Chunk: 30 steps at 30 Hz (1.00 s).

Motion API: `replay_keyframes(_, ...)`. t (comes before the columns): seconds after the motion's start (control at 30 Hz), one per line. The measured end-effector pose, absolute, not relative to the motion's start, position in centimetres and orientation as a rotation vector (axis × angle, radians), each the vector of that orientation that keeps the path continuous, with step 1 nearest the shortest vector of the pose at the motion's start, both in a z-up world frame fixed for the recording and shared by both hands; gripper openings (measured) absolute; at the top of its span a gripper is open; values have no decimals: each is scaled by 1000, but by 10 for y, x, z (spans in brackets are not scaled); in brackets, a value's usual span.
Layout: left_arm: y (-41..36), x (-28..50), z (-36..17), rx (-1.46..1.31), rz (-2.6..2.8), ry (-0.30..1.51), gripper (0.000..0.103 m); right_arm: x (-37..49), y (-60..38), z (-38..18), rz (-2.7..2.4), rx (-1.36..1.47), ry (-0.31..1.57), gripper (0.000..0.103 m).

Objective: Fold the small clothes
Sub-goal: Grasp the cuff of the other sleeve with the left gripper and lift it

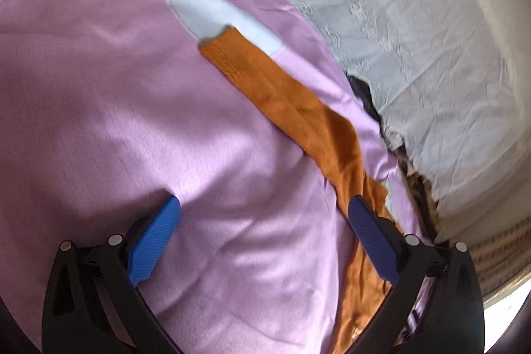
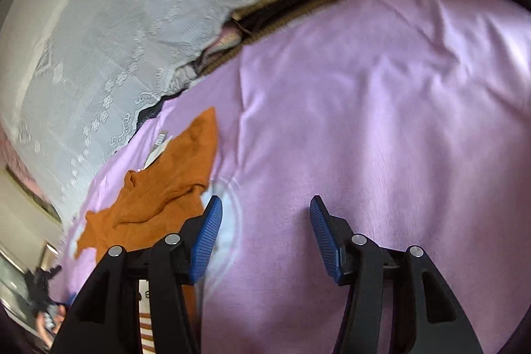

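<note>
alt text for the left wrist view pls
The left gripper hangs open and empty over a lilac sheet; an orange sock with a white toe lies diagonally across it, passing the right-hand jaw. White lace fabric lies beyond.

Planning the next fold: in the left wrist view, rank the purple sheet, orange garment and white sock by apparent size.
1. purple sheet
2. orange garment, much of it near the camera, so unsure
3. white sock, partly under the orange garment

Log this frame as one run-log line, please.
left gripper: open, empty | right gripper: open, empty | orange garment: unfolded on pink sheet | white sock: under its end
</note>
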<state>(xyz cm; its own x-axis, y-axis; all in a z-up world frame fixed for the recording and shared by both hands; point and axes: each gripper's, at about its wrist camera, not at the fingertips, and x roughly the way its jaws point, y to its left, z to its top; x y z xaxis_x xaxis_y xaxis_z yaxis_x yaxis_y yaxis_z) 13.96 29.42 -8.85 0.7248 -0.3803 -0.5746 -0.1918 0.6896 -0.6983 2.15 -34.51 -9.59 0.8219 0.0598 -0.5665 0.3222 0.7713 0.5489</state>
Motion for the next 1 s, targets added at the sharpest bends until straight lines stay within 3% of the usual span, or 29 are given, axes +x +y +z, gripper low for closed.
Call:
replay_keyframes(0.1, 300, 152, -89, -844, -109, 755, 99, 22, -346, -100, -142, 715, 592, 56)
replay_keyframes(0.33, 313, 191, -94, -900, -154, 698, 99, 30, -330, -96, -147, 626, 619, 70)
replay_keyframes(0.73, 313, 236, -94, -865, -153, 652, 98, 33, -329, -95, -132, 602, 630, 79)
replay_keyframes(0.8, 317, 238, -93, -864, -135, 635, 88, 34, -328, -95, -133, 599, 630, 81)
replay_keyframes(0.83, 320, 242, -95, -863, -126, 639, 66, 36, -327, -94, -135, 597, 630, 83)
replay_keyframes(0.93, 334, 253, -117, -953, -132, 680, 22, 38, -324, -94, -139, 589, 631, 87)
replay_keyframes(1.0, 345, 253, -127, -1025, -148, 675, 12, 38, -324, -94, -139, 590, 630, 87)
